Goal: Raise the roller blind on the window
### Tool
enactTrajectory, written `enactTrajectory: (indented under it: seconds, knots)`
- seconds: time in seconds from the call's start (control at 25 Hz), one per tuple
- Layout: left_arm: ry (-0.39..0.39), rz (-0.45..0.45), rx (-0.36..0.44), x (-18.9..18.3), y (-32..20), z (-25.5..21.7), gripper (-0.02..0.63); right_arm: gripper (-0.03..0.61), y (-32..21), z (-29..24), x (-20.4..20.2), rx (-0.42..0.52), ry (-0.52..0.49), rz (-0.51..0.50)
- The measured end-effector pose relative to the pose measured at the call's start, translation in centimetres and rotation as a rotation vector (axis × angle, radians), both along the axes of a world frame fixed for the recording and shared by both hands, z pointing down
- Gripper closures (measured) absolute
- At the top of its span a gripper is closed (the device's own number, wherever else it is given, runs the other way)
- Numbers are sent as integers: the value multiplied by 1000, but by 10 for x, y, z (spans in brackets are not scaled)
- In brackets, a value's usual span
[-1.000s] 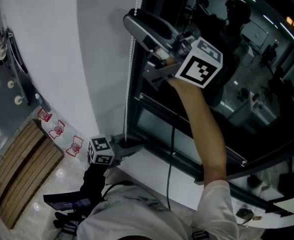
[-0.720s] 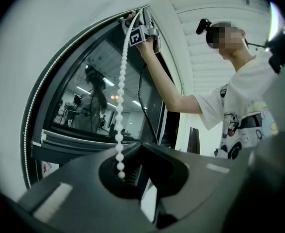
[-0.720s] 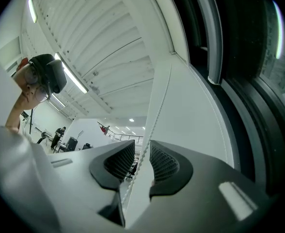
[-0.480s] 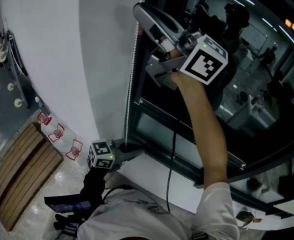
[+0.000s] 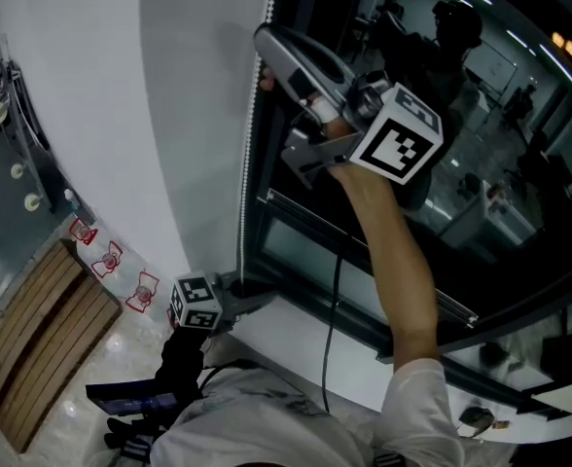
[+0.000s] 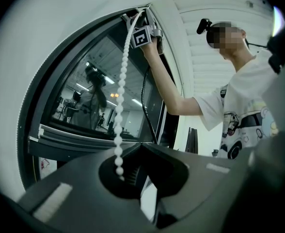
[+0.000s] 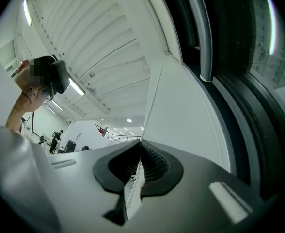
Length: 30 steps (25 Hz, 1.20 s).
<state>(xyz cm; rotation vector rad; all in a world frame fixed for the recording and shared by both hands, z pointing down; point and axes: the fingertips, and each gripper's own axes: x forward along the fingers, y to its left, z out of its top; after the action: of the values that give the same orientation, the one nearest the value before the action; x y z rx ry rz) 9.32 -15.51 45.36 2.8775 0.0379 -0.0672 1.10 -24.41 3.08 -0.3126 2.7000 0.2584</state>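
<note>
Head view: the grey right gripper (image 5: 265,56), carrying a marker cube, reaches up at twelve o'clock beside the dark glass window (image 5: 481,115). It sits high on the white beaded cord (image 5: 248,163), likely so that a downward pull has room to turn the roller blind. The left gripper (image 5: 259,298) sits low at seven o'clock by the cord's foot, probably to keep it taut. The blind itself is cut off above the picture.

Left gripper view: its jaws look drawn together on the cord's lower end, though the last beads vanish into the dark hollow at six o'clock.

Right gripper view: the jaws have just been closing and now pinch the cord at six o'clock. No blind fabric shows here.
</note>
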Motion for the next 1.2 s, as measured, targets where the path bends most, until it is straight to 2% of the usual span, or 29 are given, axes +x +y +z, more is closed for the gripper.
enactTrajectory:
  seconds: [0.16,0.6,0.84,1.2]
  knots:
    - [-1,2,0,1,-1,-1,617,571,1,24,-1,-4,42,17]
    - [-10,-3,1,-2,-3,0,615,571,-2,128,-15,-105,204,24]
    - [-16,-6,-5,-2,-2,1,615,571,-1,201,-19,-199,297,21]
    - [-13,-14,-3,-4,-4,0,617,572,13,249,-15,-277,316,-2]
